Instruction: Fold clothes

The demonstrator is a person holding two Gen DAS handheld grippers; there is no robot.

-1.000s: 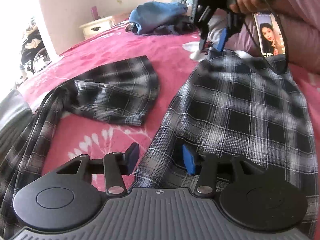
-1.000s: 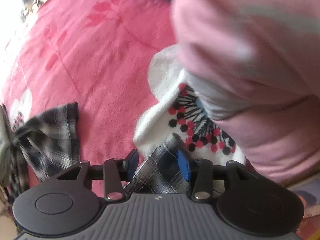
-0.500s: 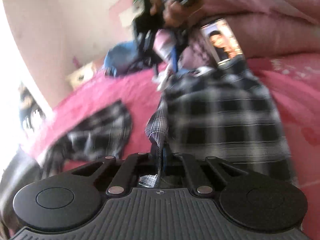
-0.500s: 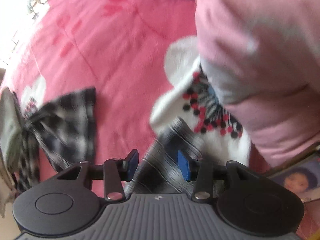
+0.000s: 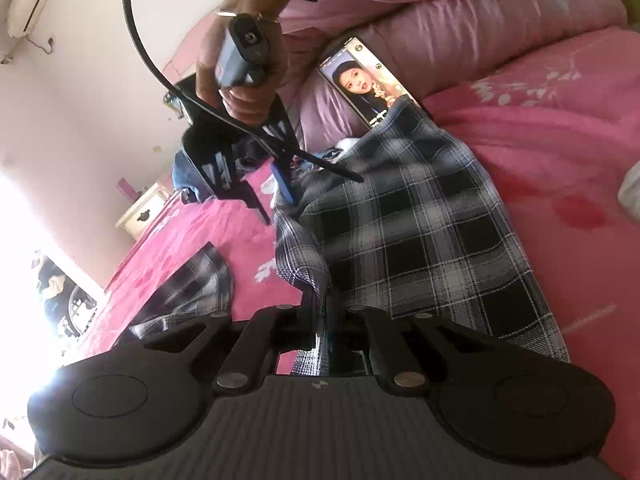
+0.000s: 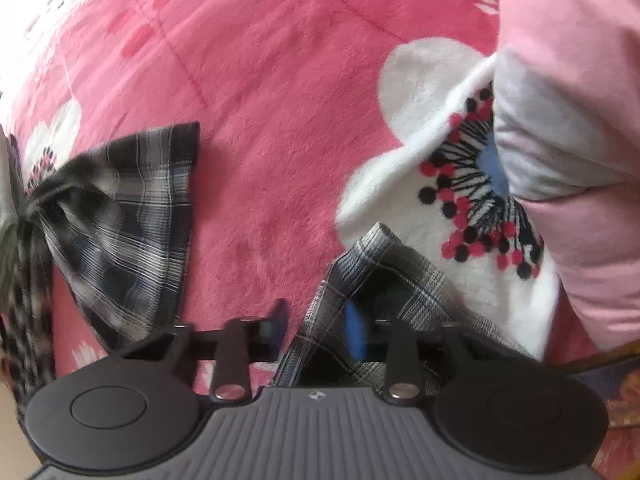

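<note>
Plaid shirt (image 5: 420, 240) edge sits clamped in left gripper (image 5: 324, 320); right gripper (image 6: 316, 328) fingers spread apart.

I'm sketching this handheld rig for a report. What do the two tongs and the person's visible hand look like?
Both tongs, left and right, have black linkage arms, silver pivot screws, a ribbed grey body and blue pads. The right one, seen from the left, has a grey handle and a black cable. The hand wears a thin bracelet and a dark sleeve cuff.

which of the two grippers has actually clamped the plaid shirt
The left gripper: it is shut on the plaid shirt edge. The right gripper is open, with cloth only lying between its pads.
</note>
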